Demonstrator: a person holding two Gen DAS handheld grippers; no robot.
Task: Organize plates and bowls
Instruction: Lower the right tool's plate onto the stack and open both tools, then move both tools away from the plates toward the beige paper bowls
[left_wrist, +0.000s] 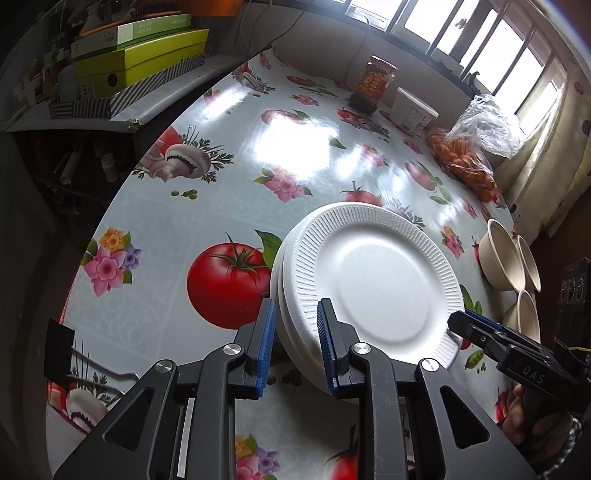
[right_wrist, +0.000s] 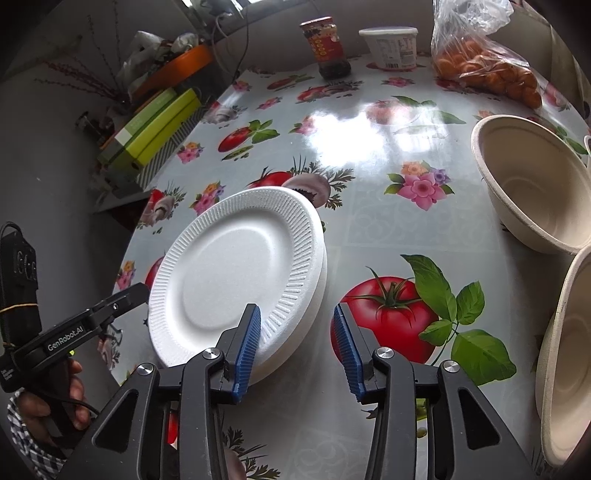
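Note:
A small stack of white foam plates (left_wrist: 373, 280) lies on the flowered tablecloth; it also shows in the right wrist view (right_wrist: 240, 269). My left gripper (left_wrist: 295, 343) is open, its jaws straddling the stack's near left rim. My right gripper (right_wrist: 299, 343) is open at the stack's right rim, one blue pad (right_wrist: 249, 343) over the top plate; it appears in the left wrist view (left_wrist: 480, 332) at the plates' right edge. Beige bowls (right_wrist: 532, 181) stand at the right; they also show in the left wrist view (left_wrist: 504, 264).
At the table's far edge stand a sauce jar (right_wrist: 327, 48), a white tub (right_wrist: 391, 46) and a bag of oranges (right_wrist: 484, 62). Green boxes (left_wrist: 140, 62) sit on a side shelf left of the table. The table edge (left_wrist: 92, 240) curves along the left.

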